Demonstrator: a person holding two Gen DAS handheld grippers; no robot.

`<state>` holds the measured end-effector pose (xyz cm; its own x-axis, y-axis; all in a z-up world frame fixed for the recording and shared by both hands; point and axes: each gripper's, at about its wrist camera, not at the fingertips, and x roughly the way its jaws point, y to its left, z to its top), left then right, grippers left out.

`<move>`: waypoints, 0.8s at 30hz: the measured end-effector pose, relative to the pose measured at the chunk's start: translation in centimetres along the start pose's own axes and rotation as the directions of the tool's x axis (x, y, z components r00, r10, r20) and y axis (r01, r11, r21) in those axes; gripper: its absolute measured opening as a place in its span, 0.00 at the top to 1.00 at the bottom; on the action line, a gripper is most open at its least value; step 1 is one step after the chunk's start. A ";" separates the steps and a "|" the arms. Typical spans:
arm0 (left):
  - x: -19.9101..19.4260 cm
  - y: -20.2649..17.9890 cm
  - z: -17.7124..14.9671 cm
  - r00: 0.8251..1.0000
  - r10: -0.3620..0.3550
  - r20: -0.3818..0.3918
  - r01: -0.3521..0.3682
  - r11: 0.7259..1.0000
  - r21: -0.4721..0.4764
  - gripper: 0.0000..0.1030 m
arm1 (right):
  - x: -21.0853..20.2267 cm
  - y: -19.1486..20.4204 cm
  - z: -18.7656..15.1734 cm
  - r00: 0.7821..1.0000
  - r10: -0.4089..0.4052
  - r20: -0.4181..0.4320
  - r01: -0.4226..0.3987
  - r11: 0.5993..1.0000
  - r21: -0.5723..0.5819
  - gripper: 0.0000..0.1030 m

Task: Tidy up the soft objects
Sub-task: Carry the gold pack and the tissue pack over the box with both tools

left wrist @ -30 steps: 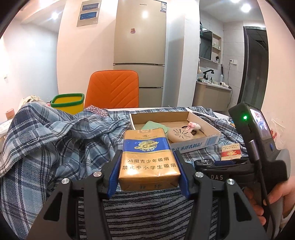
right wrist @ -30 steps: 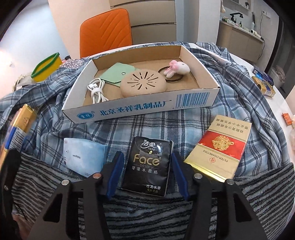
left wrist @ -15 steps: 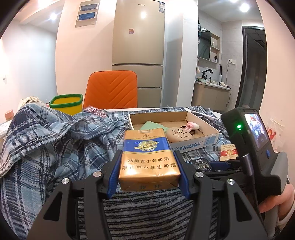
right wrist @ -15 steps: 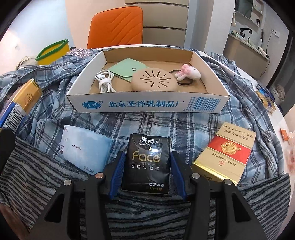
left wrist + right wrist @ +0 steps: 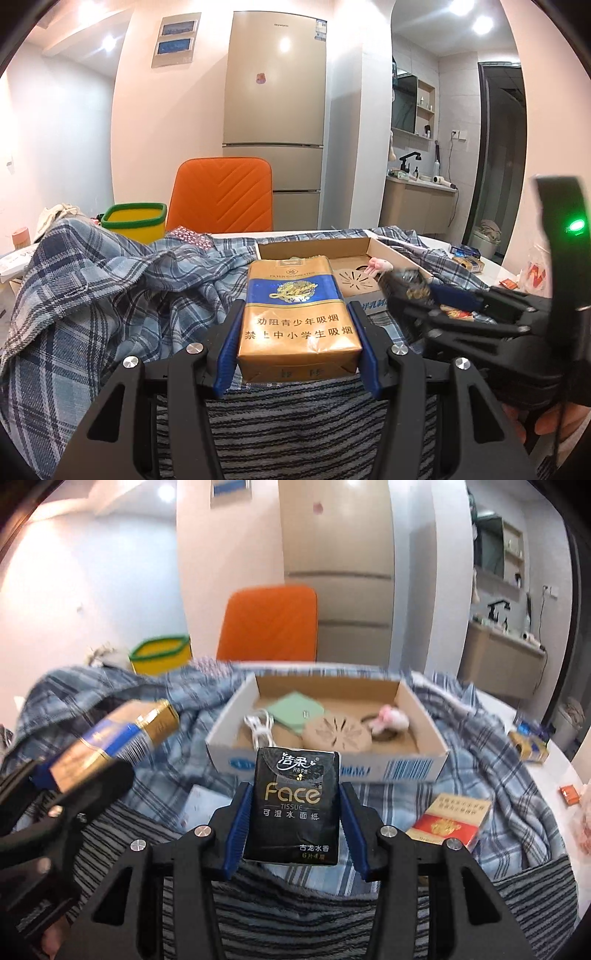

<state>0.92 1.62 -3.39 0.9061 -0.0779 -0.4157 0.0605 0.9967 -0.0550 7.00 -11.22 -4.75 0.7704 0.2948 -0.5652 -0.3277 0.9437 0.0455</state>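
My left gripper [image 5: 297, 332] is shut on a gold and blue cigarette pack [image 5: 297, 317] and holds it above the plaid cloth; the pack also shows in the right wrist view [image 5: 110, 742]. My right gripper [image 5: 293, 808] is shut on a black Face tissue pack [image 5: 293, 805] and holds it lifted in front of the cardboard box [image 5: 325, 768]. The box holds a green pouch [image 5: 295, 714], a white cable [image 5: 260, 727], a round tan disc [image 5: 336, 734] and a pink plush bunny [image 5: 391, 718].
A red and gold cigarette pack [image 5: 450, 821] and a pale blue packet [image 5: 195, 805] lie on the plaid cloth [image 5: 92, 288]. A striped grey cloth [image 5: 295, 915] lies nearest. An orange chair [image 5: 221, 199] and a yellow bin [image 5: 135, 219] stand behind.
My right gripper has lifted the tissue pack off the cloth and tilted up toward the box. My left gripper keeps the cigarette pack nearly still.
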 end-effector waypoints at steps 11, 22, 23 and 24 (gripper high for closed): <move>-3.1 0.3 0.6 0.991 0.045 0.126 -0.043 0.999 -0.014 0.49 | -6.1 0.6 0.2 0.958 0.020 0.284 -0.006 0.999 -0.048 0.52; -4.6 -1.2 3.5 0.958 0.068 0.277 -0.063 0.998 -0.025 0.49 | -9.1 -0.6 3.5 0.889 -0.036 0.457 0.059 0.998 -0.035 0.52; -4.5 -1.5 3.9 0.956 0.064 0.285 -0.061 0.998 -0.020 0.49 | -9.3 -0.7 3.9 0.881 -0.040 0.471 0.063 0.997 -0.033 0.52; -4.4 -1.7 4.5 0.954 0.060 0.293 -0.059 0.998 -0.014 0.49 | -9.5 -0.9 4.4 0.872 -0.045 0.487 0.069 0.997 -0.032 0.52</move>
<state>-1.27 0.34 2.58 0.9910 -0.0070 -0.1335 0.0013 0.9991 -0.0432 2.35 -14.24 4.20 0.9530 0.2881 -0.0943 -0.2911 0.9565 -0.0195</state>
